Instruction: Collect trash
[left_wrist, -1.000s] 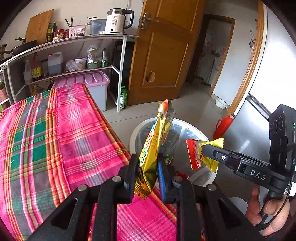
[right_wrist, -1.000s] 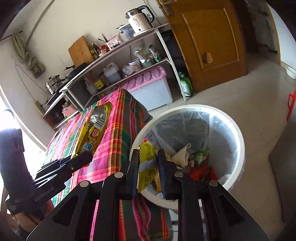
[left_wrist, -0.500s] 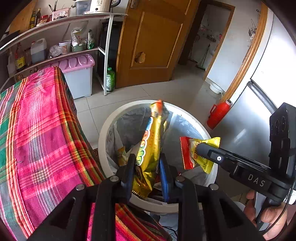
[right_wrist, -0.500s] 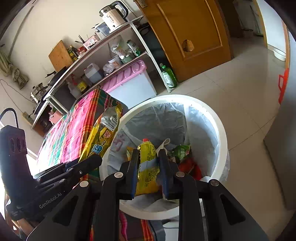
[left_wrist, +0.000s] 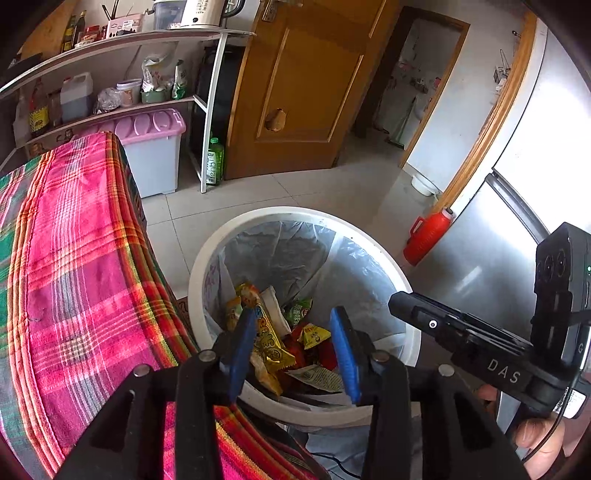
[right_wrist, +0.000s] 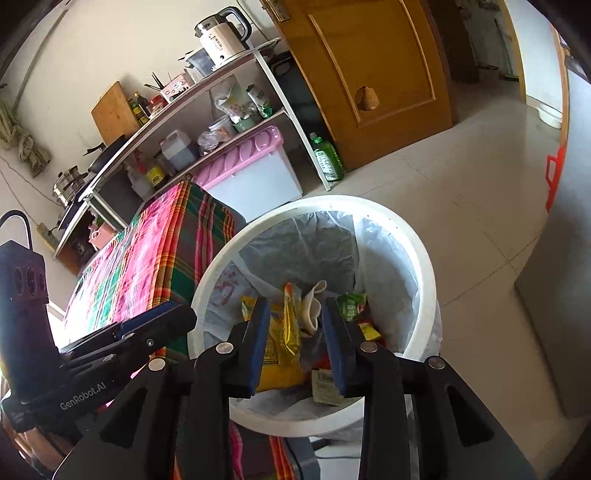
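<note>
So both my grippers are hanging right over the white trash bin (left_wrist: 402, 291), which sits on the floor tight against the end of the desk (left_wrist: 74, 258) with the pink, green and orange plaid cloth. My left gripper (left_wrist: 293, 347) has its jaws spread wide with nothing between the blue pads, and my right gripper (right_wrist: 295, 341) is the same, jaws apart and empty.

The trash itself is all down in the bin, lying on the clear plastic liner (right_wrist: 306, 243). The long yellow snack wrapper (left_wrist: 267, 332) is shiny foil with big bubbly multicolour letters down its length, orange tip at the top, tilted against the pile. Beside it is a small yellow packet (left_wrist: 314, 335) with red edges, crumpled, plus a green packet (left_wrist: 299, 312) and a white wadded paper (right_wrist: 313, 302). There's also a flat printed label (left_wrist: 317, 376) near the front rim, text too tiny to read.

Readable stuff: the right gripper body says "DAS" in the left wrist view, and the left gripper body says "GenRobot.AI" in the right wrist view. The green bottle (left_wrist: 214, 162) by the shelf rack (left_wrist: 207, 110) has writing I can't make out
</note>
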